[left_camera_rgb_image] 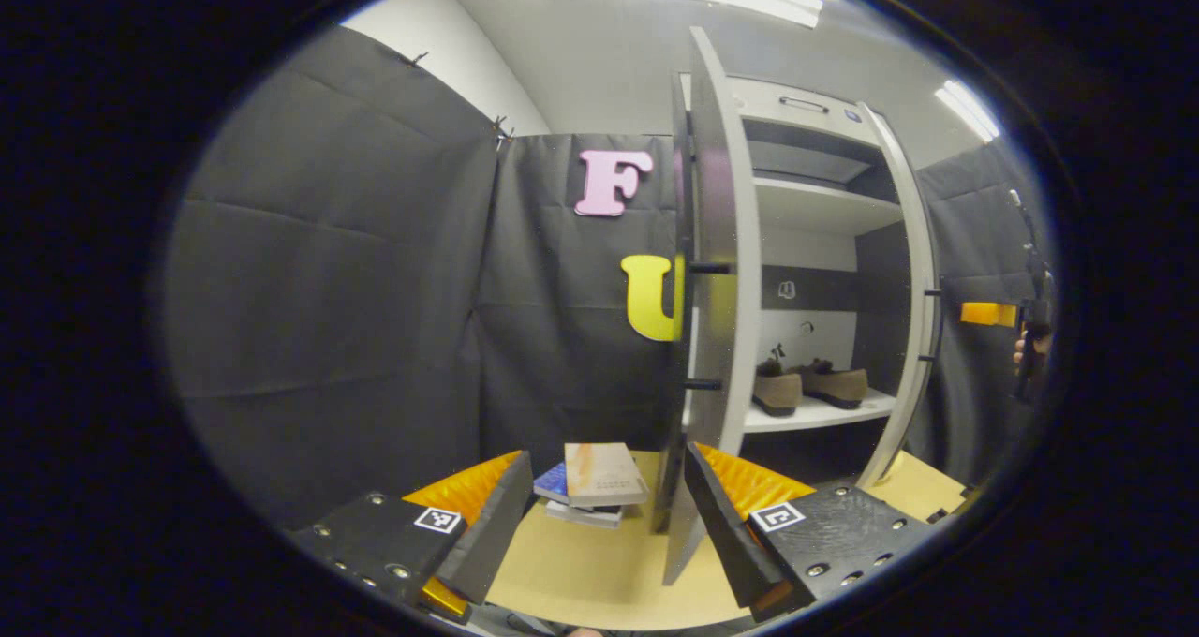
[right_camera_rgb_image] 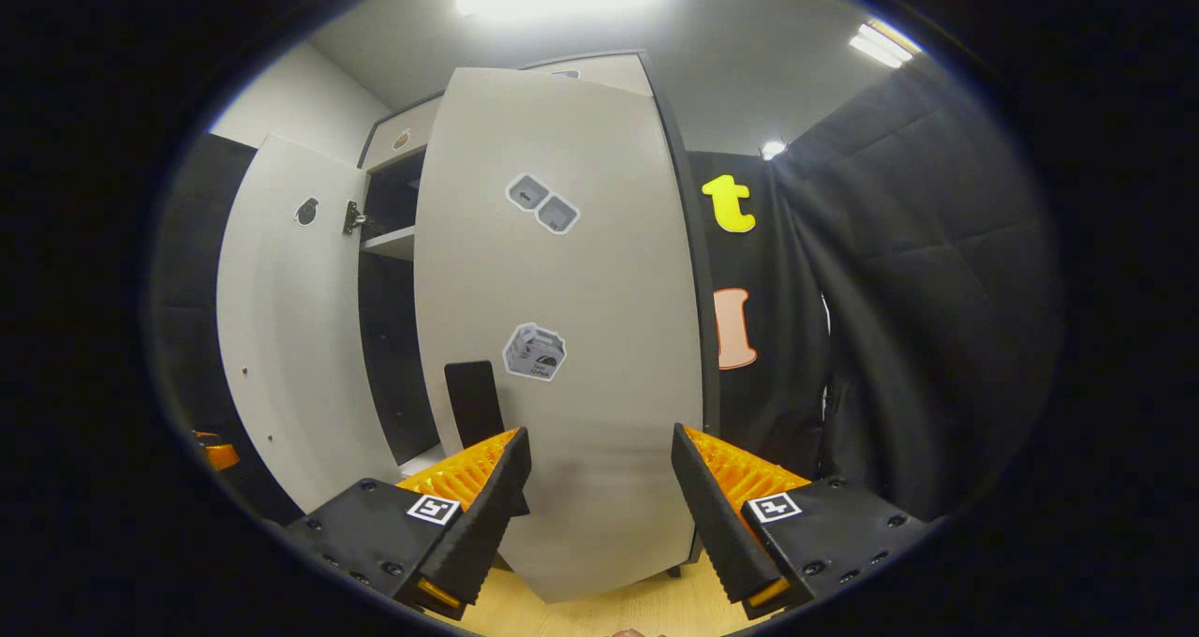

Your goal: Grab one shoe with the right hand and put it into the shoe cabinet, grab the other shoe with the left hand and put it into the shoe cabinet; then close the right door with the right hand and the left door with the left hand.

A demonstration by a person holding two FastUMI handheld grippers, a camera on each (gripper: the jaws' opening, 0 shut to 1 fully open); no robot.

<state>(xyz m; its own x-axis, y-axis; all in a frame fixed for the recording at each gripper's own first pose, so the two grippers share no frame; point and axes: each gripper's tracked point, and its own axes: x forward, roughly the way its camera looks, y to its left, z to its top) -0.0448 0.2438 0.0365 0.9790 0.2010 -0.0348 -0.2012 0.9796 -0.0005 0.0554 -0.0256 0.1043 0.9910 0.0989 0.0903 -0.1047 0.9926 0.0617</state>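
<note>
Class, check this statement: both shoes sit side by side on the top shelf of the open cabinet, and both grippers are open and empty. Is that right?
Not quite. The shoes sit side by side on a lower shelf, not the top shelf, which is bare; the left gripper view shows this. The rest holds: the left gripper and right gripper have open, empty jaws.

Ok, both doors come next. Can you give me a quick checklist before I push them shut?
1. Both shoes on the cabinet shelf: ok.
2. Shoes clear of the door swing: cannot tell.
3. Right gripper open, facing the right door: ok.
4. Left gripper open, at the left door edge: ok.
5. Doors shut: not ok.
6. Books clear of the left door: cannot tell.
</note>
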